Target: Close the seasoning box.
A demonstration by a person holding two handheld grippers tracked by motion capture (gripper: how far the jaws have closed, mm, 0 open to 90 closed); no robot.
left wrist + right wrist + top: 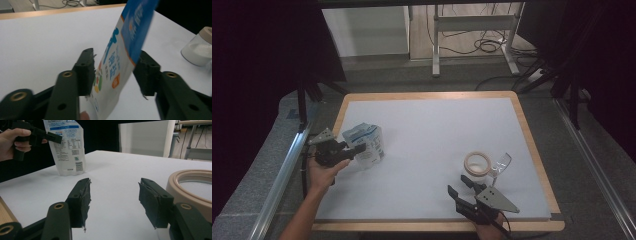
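Two items on our desk (pixel 427 150): a white-and-blue pouch (pixel 368 142) standing upright at the left, a lidded jar (pixel 477 165) at right. Our left gripper (pixel 113 72) straddles the pouch top, jaws apart, pads not pressing. Right gripper (pixel 113 200) idles spread beside the jar. Pouch looks set down; jar untouched.
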